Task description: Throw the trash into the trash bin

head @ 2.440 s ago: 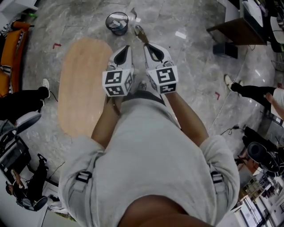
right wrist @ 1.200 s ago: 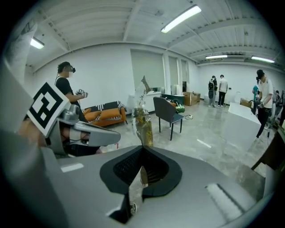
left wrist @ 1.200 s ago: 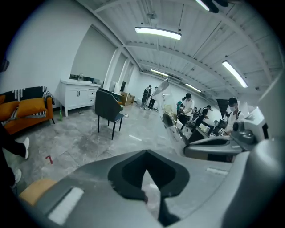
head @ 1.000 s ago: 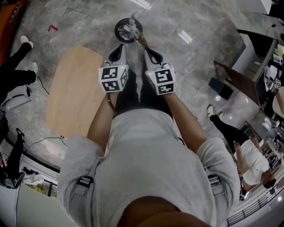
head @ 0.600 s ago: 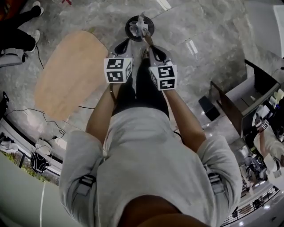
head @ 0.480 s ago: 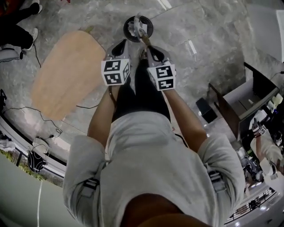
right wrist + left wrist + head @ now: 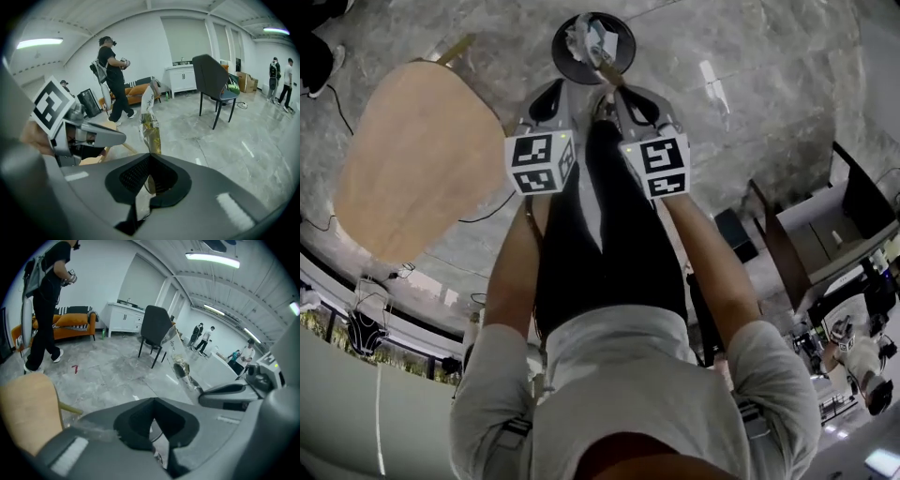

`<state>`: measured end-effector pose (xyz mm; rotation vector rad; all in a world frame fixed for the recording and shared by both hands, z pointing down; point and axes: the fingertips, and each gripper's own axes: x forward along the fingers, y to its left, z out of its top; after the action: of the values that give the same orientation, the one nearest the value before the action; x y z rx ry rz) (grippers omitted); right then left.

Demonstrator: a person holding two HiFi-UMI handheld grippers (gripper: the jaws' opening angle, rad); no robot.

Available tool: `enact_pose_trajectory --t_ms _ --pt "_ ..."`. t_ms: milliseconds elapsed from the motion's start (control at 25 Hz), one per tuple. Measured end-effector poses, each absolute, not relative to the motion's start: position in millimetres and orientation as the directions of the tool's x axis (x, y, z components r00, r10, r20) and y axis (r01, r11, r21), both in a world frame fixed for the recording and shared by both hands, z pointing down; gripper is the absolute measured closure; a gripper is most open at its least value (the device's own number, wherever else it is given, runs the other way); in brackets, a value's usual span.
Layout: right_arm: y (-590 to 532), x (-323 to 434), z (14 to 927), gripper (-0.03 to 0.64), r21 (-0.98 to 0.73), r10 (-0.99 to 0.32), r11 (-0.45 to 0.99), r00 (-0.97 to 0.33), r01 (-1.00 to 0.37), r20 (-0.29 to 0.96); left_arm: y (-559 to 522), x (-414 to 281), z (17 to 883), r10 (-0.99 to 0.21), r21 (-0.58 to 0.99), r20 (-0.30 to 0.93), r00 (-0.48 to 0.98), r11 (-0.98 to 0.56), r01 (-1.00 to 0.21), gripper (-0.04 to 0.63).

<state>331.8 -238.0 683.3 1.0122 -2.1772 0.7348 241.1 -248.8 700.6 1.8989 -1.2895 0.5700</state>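
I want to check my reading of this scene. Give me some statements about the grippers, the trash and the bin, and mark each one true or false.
1. The right gripper is shut on a wrapper. True.
2. The wrapper lies on the floor beside the trash bin. False: it sticks out from the right gripper's jaws and reaches over the bin in the head view.
3. The trash bin is white and square. False: it is dark and round.
4. A wooden table stands at the left of the head view. True.
5. The left gripper has its jaws wide apart. False: they are together.
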Motion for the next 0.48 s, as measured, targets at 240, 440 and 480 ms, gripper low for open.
enact_pose_trajectory --t_ms 240,440,480 --pt "-253 328 765 0.607 -0.247 -0.419 0.559 -0.526 -0.791 0.740 -254 250 785 -0.549 0.342 0.742 0.384 -0.182 -0.922 0.577" --pt "-258 334 836 0.607 -0.245 -0.353 0.557 -0.493 -0.793 0.795 -251 250 830 -0.518 0.362 0.750 0.411 -0.199 -0.911 0.577" --pt "-258 335 849 0.607 -0.241 -0.331 0.567 -0.486 -0.787 0.808 -253 245 838 -0.516 0.354 0.752 0.410 -0.208 -0.912 0.577"
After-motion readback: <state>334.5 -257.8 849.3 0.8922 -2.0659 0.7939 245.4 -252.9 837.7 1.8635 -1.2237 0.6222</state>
